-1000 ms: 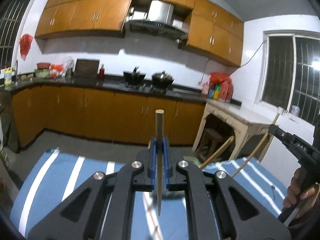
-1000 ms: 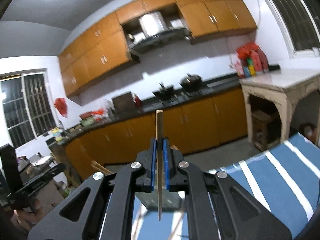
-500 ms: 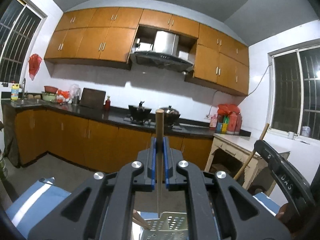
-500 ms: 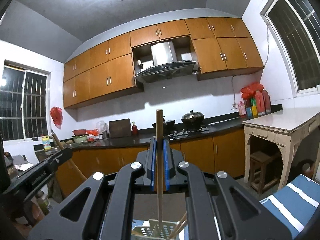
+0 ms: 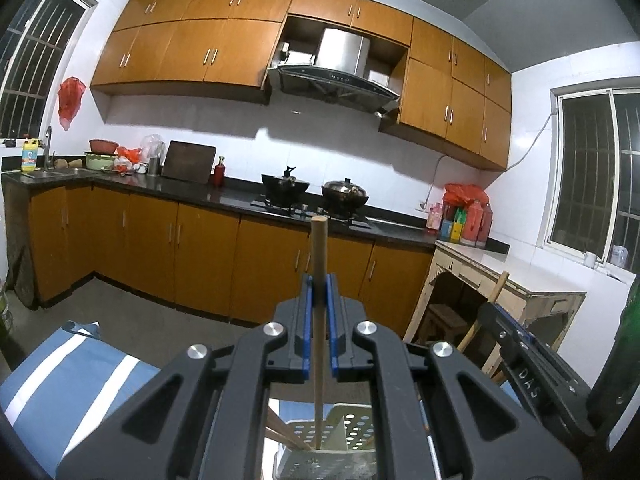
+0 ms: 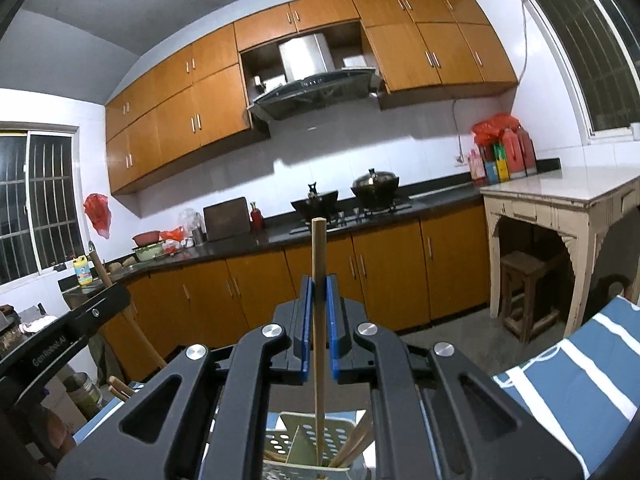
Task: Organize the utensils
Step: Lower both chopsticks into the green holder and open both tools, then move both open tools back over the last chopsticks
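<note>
Lowering both sticks now: my left gripper [image 5: 318, 300] clamps one chopstick [image 5: 319, 280], my right gripper [image 6: 318, 300] clamps another chopstick [image 6: 318, 280], tips dipping into the perforated holder [image 5: 348, 428] at bottom centre. Next, I judge, loosen both grips and drop them.

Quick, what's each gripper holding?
Left gripper: shut on a chopstick.
Right gripper: shut on another chopstick.
</note>
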{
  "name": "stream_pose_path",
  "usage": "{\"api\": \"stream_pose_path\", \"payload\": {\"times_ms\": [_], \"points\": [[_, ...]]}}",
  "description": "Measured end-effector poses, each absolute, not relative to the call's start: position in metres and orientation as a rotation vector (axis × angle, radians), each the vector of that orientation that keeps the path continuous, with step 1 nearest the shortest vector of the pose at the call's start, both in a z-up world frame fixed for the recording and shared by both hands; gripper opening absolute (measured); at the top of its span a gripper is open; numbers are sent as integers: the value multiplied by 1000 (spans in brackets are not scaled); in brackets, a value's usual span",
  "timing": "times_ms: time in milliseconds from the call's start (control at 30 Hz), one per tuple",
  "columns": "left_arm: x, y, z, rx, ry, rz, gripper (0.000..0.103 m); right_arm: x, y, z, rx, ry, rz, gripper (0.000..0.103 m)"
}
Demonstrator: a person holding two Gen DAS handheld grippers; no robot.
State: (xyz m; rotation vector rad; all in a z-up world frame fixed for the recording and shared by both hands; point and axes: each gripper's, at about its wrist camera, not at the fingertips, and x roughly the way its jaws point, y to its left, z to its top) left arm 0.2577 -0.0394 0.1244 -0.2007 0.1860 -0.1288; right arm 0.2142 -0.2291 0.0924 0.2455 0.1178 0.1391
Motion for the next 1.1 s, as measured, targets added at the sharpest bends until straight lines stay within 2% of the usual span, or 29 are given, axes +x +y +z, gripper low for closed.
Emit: {"api": "stream_pose_path", "payload": {"times_ms": [267, 367, 433, 800, 933, 1100], "points": [[265, -35, 117, -212, 241, -123, 10, 216, -230, 89, 264, 170, 143, 9], [263, -32, 119, -215, 248, -122, 16, 214, -231, 90, 260, 180, 137, 17], [261, -30, 121, -212, 250, -121, 18, 208, -231, 91, 261, 180, 132, 28], [209, -17, 136, -195, 227, -96, 28, 160, -248, 104, 247, 170, 98, 40], [179, -8, 129, -182, 238, -85, 33, 138, -262, 89, 255, 208, 69, 42], [146, 9, 93, -167, 307, -54, 36, 122, -278, 44, 285, 334, 20, 42]]}}
